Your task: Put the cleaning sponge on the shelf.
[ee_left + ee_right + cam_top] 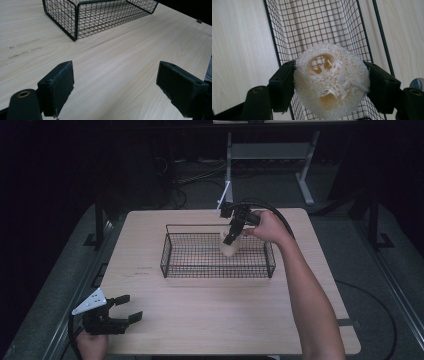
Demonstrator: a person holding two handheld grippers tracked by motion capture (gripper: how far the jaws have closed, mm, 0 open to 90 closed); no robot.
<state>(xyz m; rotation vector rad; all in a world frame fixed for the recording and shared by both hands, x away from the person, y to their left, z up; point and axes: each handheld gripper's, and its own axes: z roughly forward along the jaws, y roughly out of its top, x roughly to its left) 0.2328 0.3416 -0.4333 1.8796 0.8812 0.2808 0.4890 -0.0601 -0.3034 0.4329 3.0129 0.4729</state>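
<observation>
A pale loofah sponge [332, 80] with holes through its fibres is pinched between both jaws of my right gripper [329, 86]. In the high view the right gripper [231, 240] points down and holds the loofah [229, 248] inside the black wire basket [170, 265], right of its middle. The basket's mesh floor [317, 27] lies below the sponge. My left gripper [130, 307] rests open at the table's near left corner, well apart from the basket. Its jaws stand wide over bare wood, around the left gripper's midpoint [115, 85], with a basket corner [75, 37] ahead.
The light wooden table [225, 315] has open surface in front of the basket and along both sides. Faint dark marks [140, 271] sit on the wood left of the basket. Beyond the far edge stand a metal frame [305, 175] and cables on the floor.
</observation>
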